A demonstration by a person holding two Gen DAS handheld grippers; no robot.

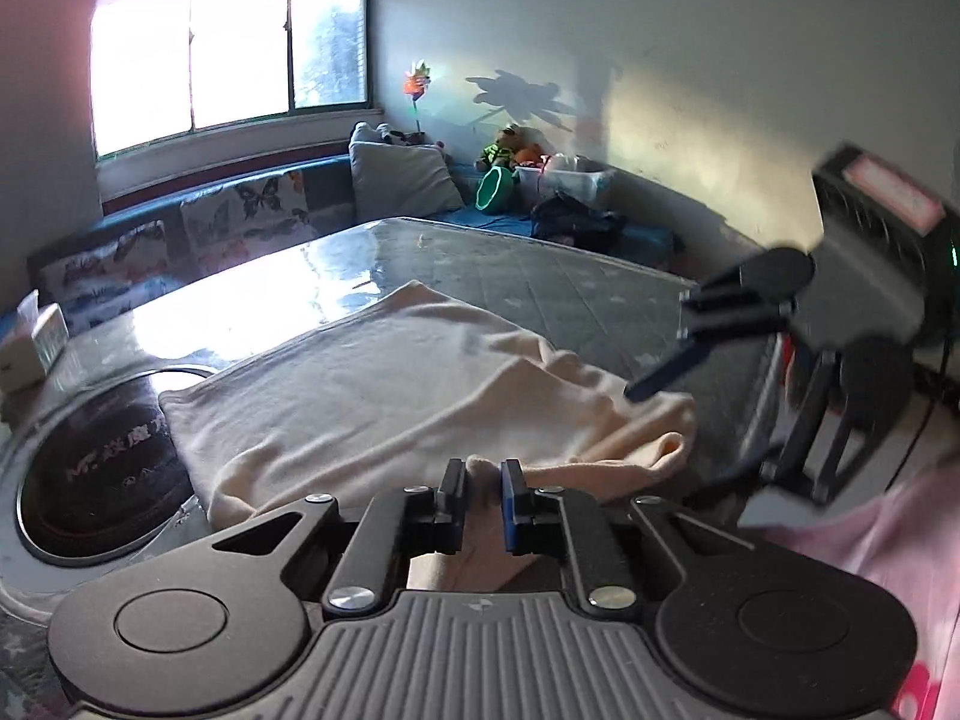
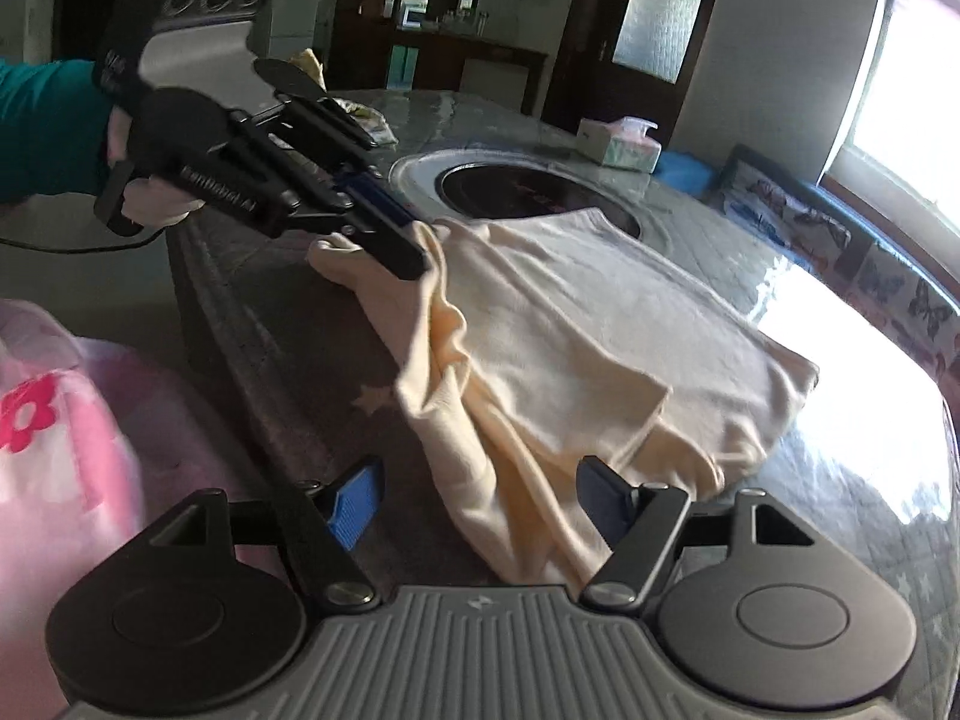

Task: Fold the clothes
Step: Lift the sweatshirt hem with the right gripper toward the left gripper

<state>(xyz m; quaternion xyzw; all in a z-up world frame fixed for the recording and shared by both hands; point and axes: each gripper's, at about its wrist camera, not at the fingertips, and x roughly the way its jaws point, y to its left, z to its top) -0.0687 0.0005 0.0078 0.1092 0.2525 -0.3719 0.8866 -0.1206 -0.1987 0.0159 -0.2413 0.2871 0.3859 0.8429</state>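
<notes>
Left gripper (image 1: 483,495) is pinching a bunched edge of the cream garment (image 1: 384,384) w/ fingers nearly closed on the fabric. Garment is lying mostly flat on the desk (image 1: 540,294), its far end overlapping the round black inset (image 1: 102,468). Right gripper (image 2: 480,504) is hovering at the near, rumpled corner, jaws wide apart, holding nothing, cloth lying between them. Tissue box (image 2: 621,141) is sitting well beyond the inset. Pink clothing (image 2: 54,450) is showing at the desk's near side.
</notes>
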